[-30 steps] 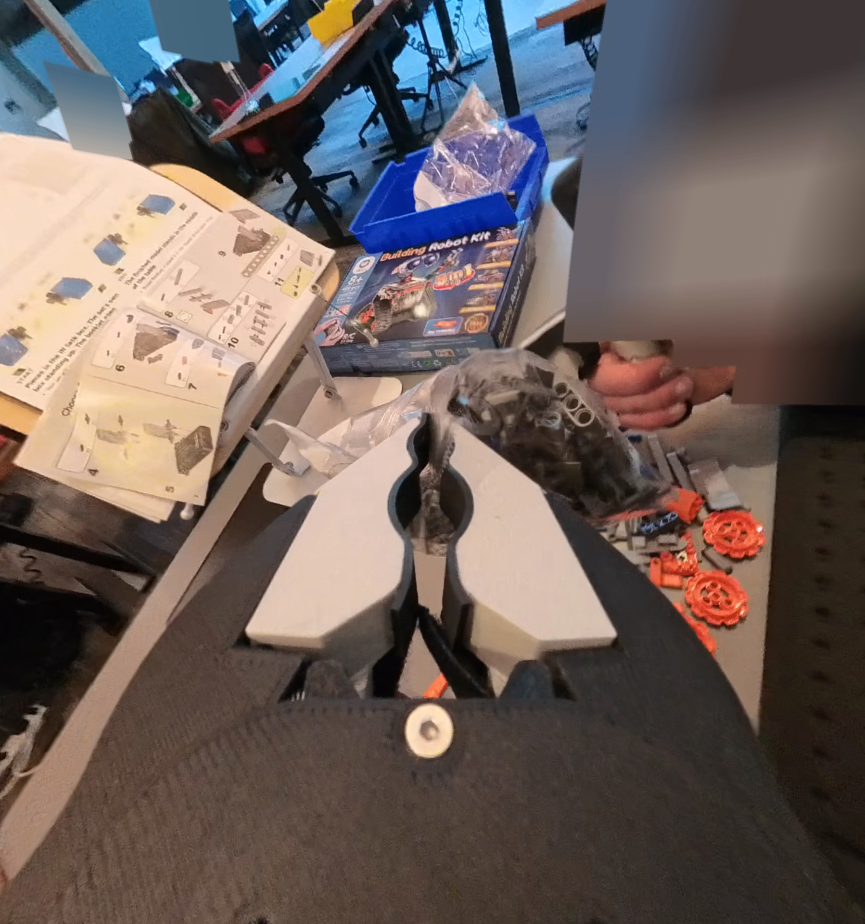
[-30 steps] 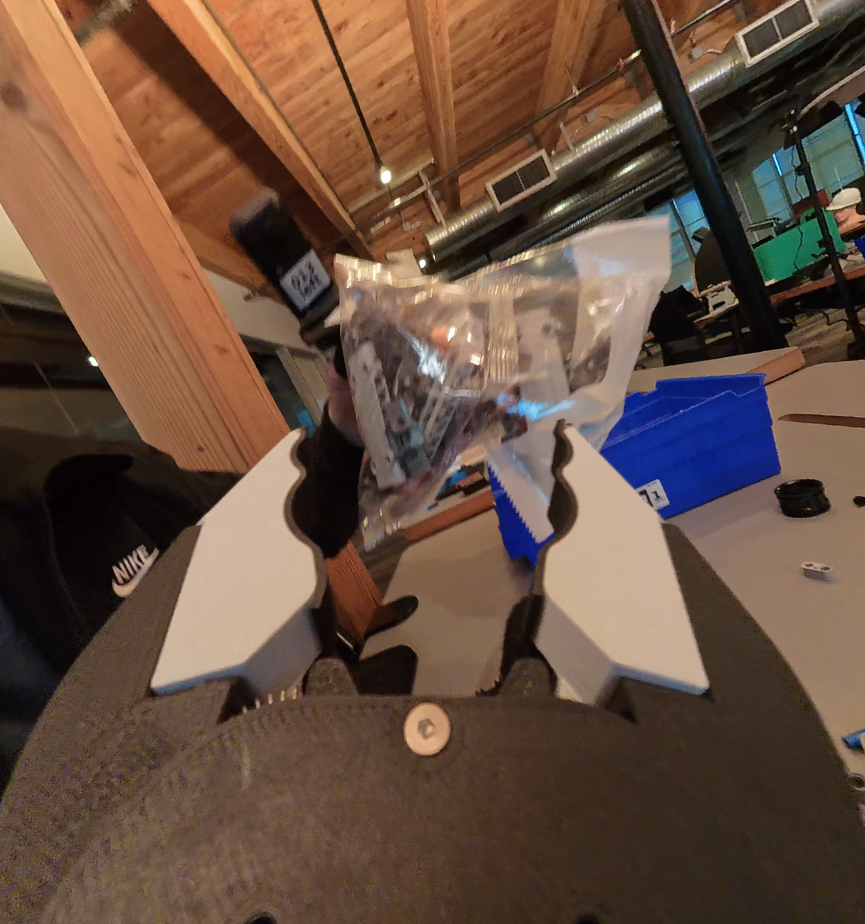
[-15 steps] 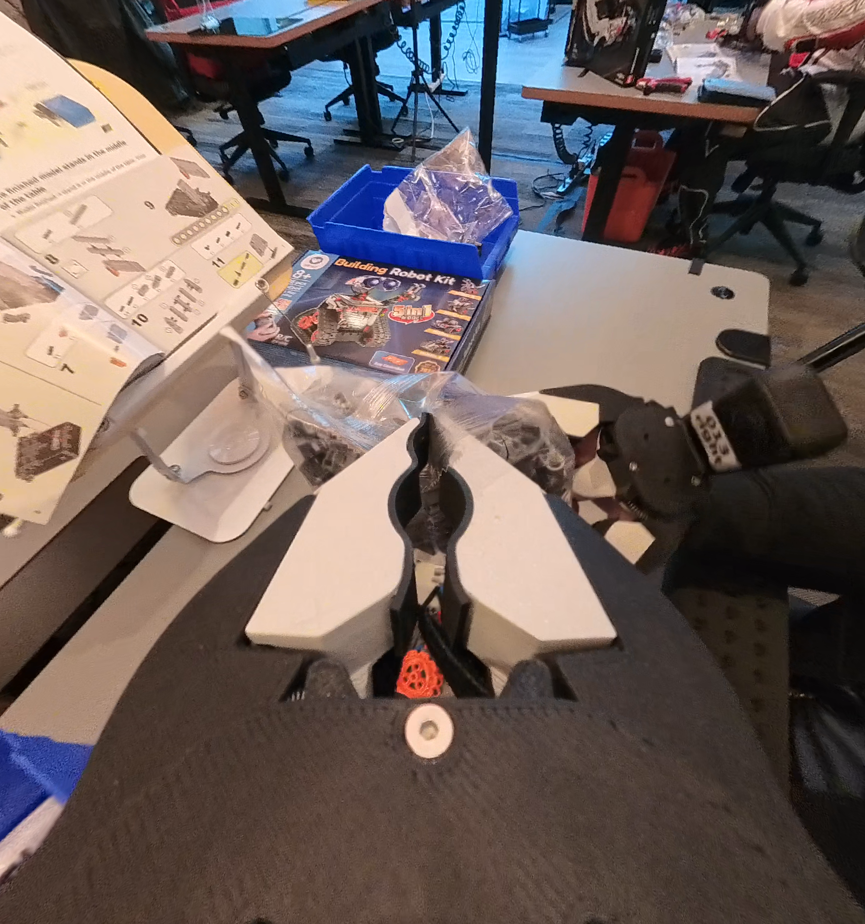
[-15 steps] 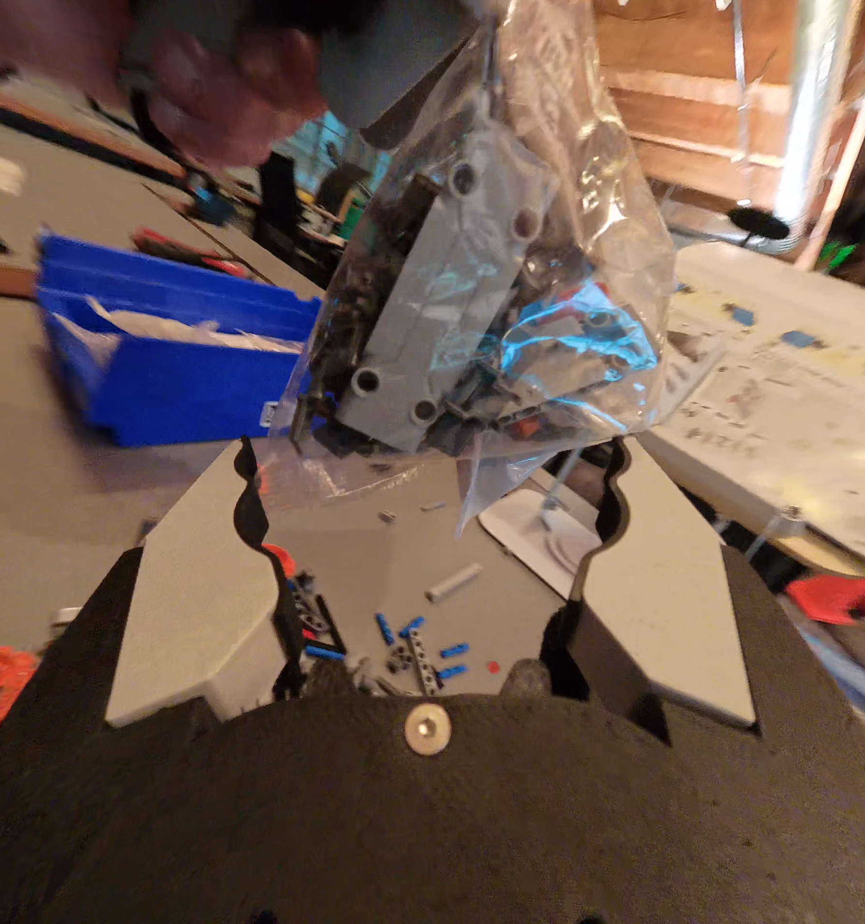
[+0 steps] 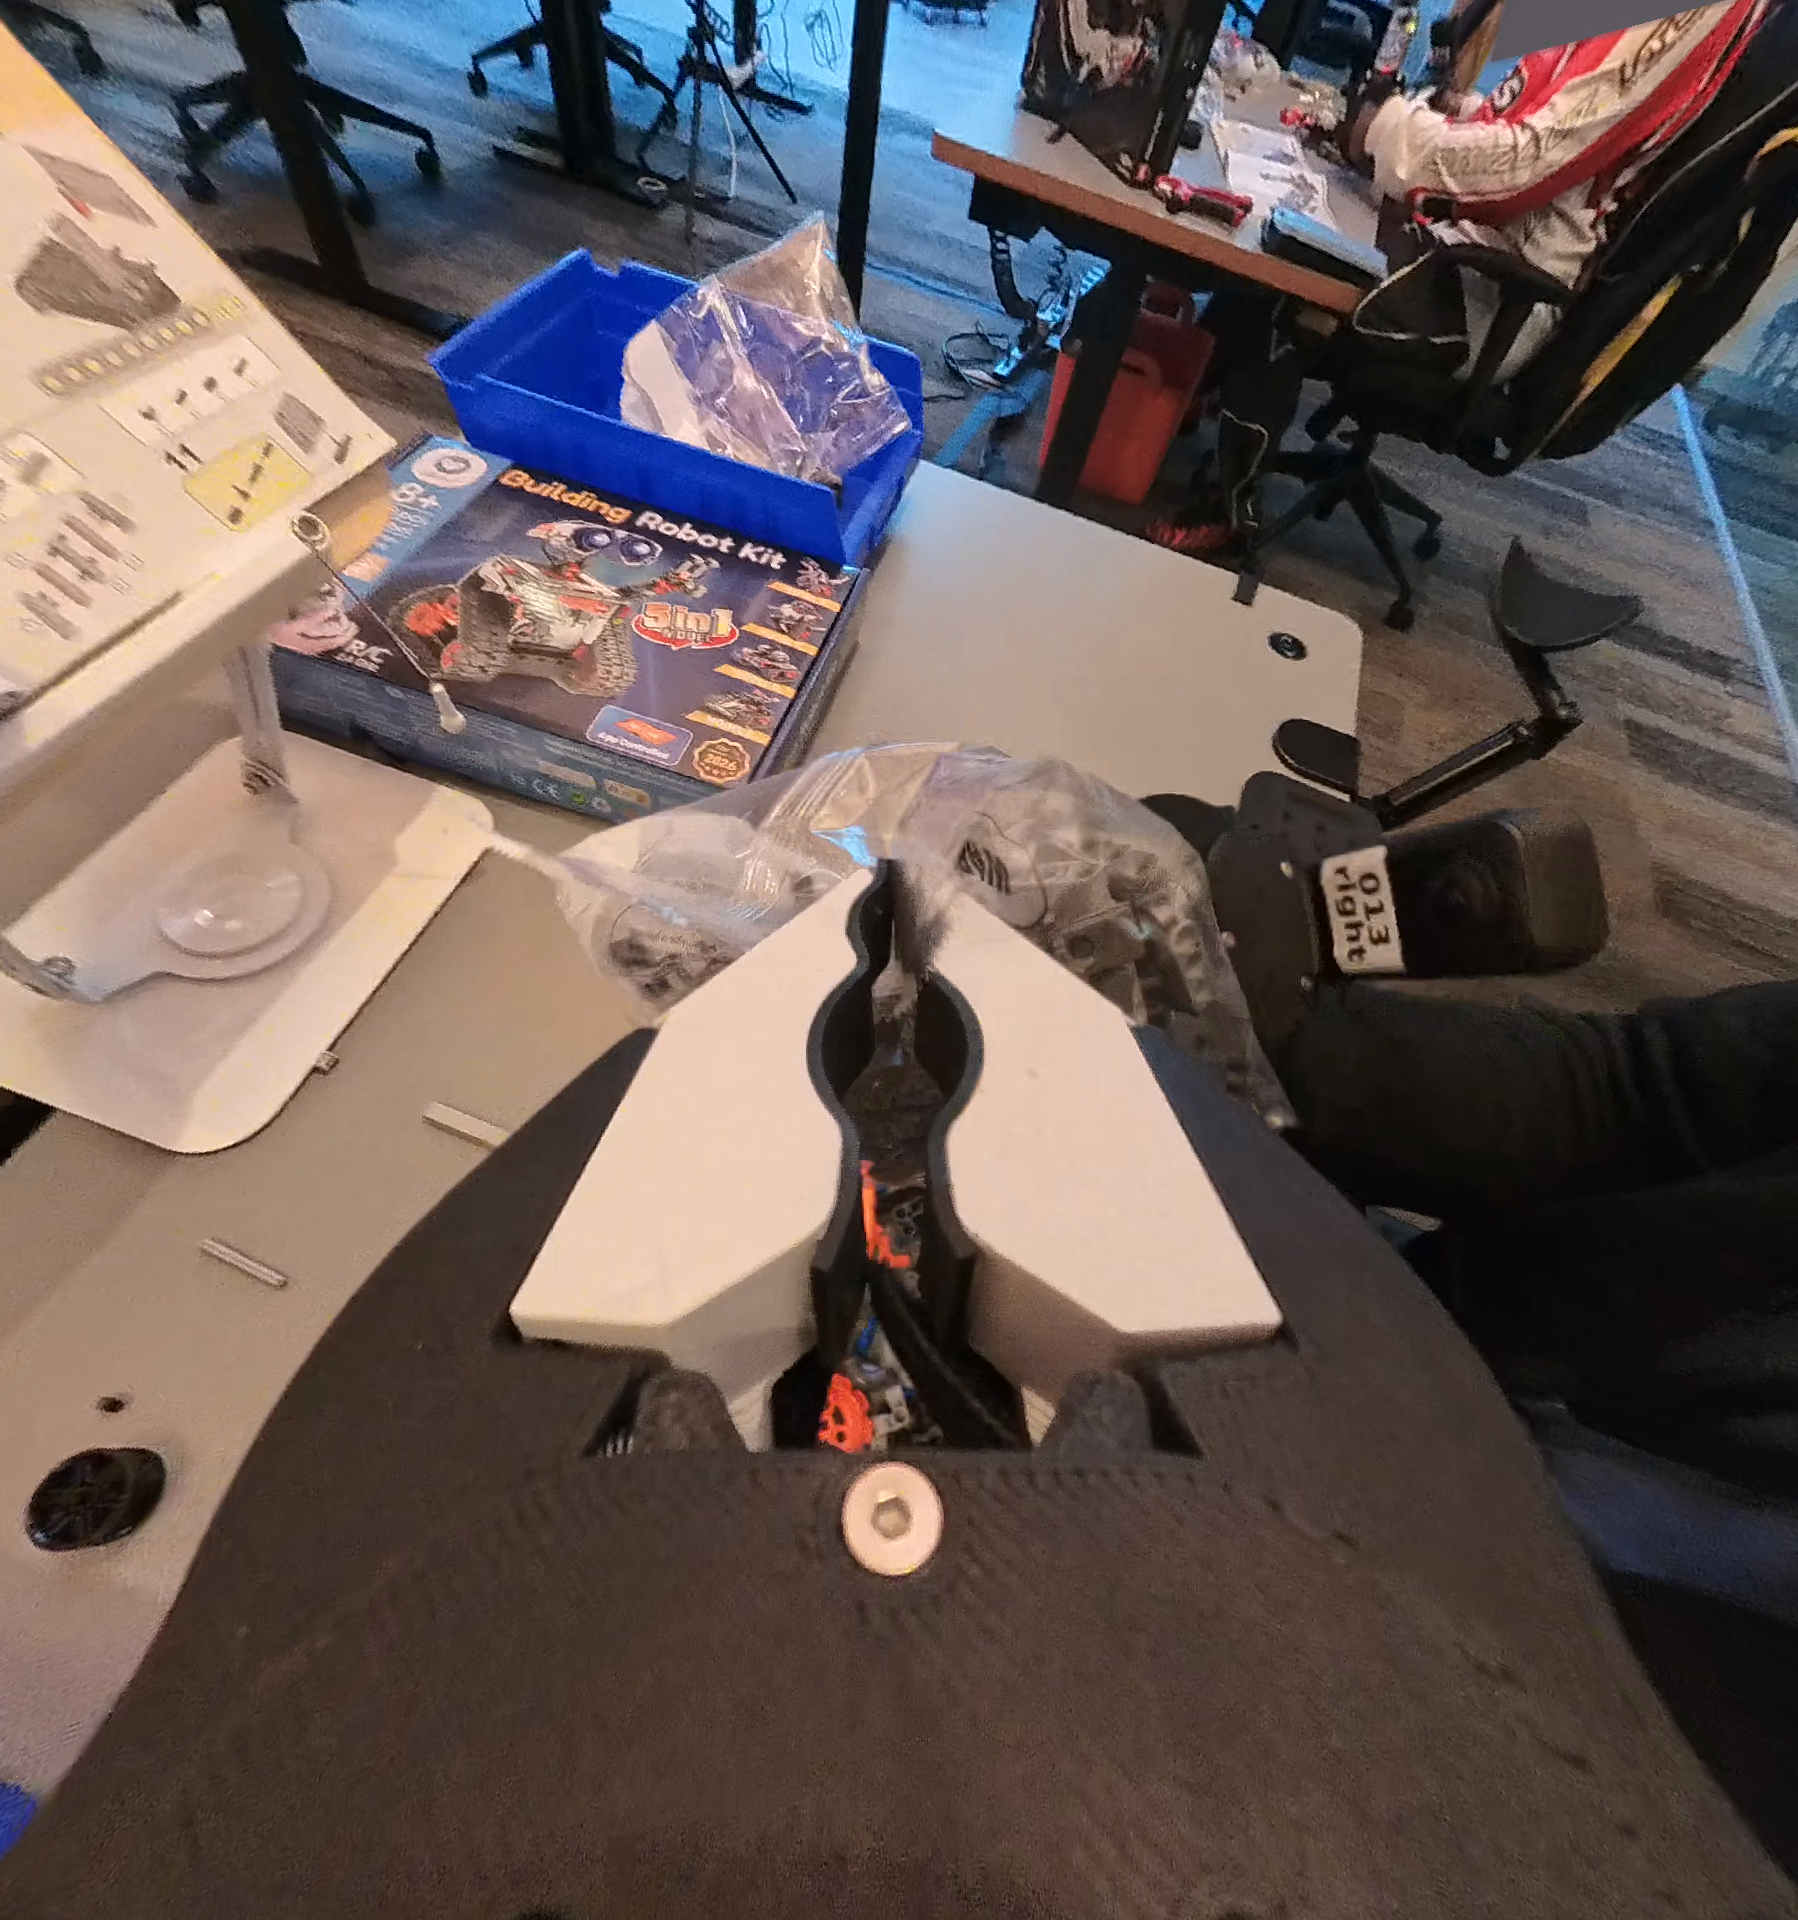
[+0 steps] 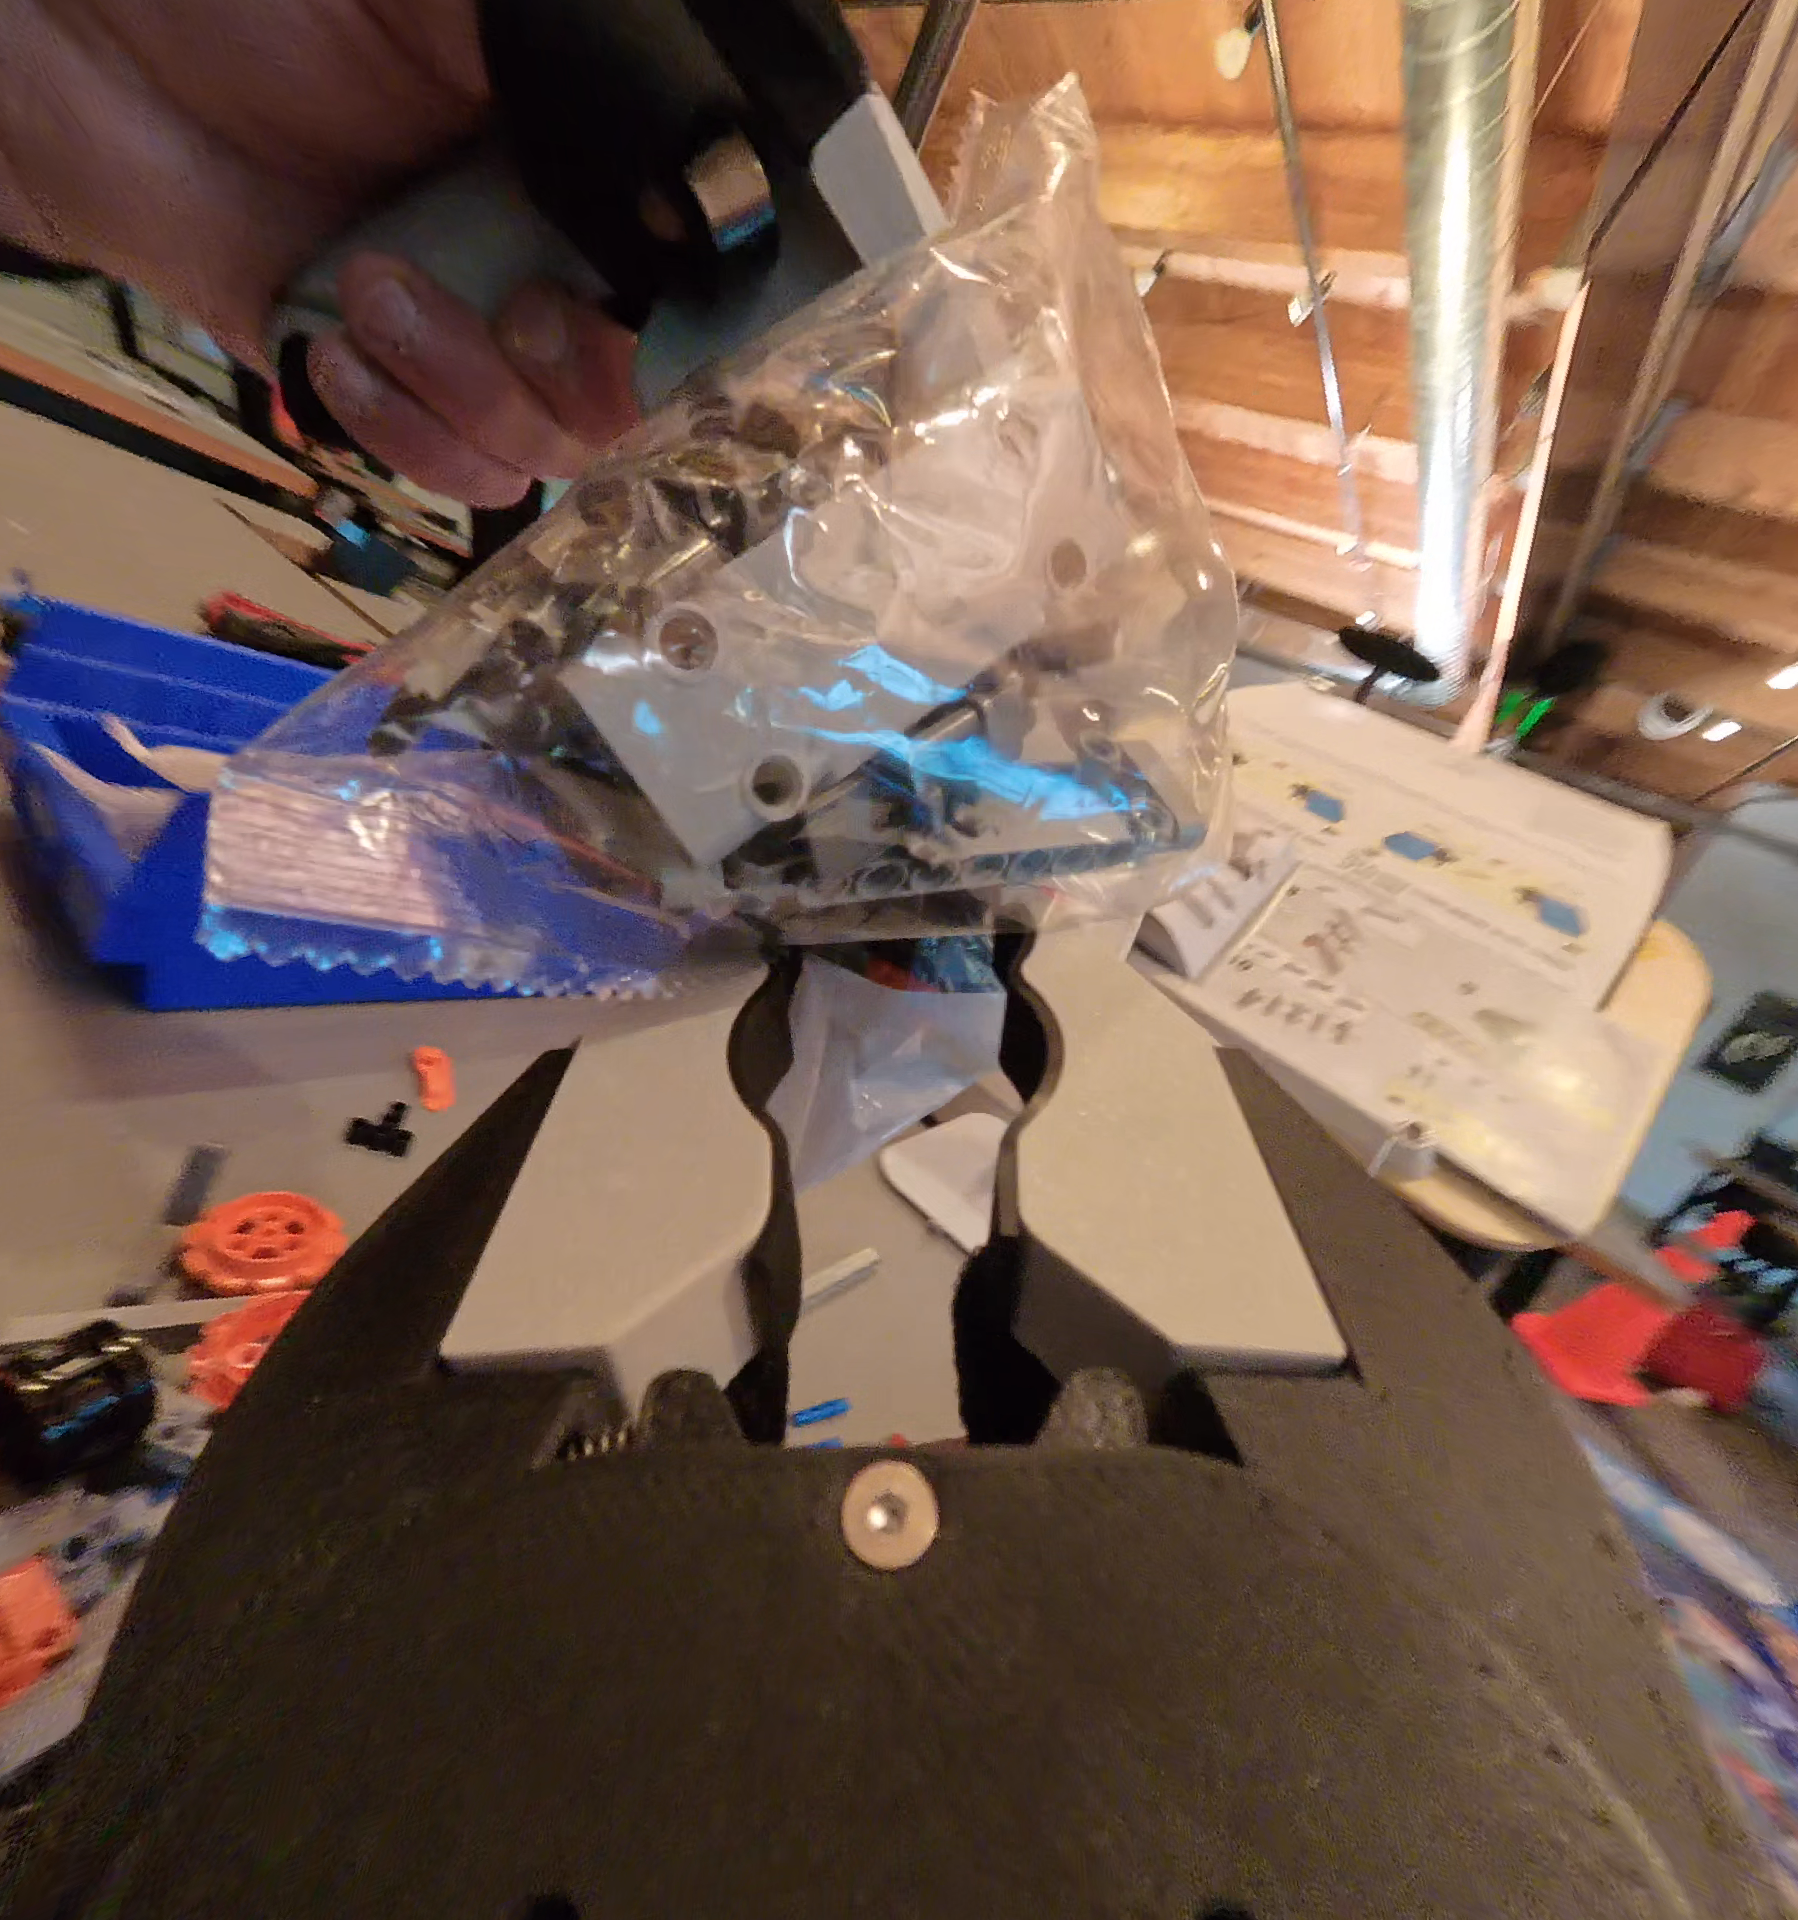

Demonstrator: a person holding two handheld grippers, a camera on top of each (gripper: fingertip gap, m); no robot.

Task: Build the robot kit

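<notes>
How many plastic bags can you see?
2. One bag of parts pinched in the left tongs, one crumpled bag in the blue bin. More may be hidden.

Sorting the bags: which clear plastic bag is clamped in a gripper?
The bag of grey and black parts, pinched by the left gripper; the other bag sits loose in the blue bin.

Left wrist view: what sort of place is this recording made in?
Probably a shared workshop or maker-style office. Rows of desks with rolling office chairs stand behind, and the near table holds a robot building kit box, a blue parts bin and printed assembly instructions.
</notes>
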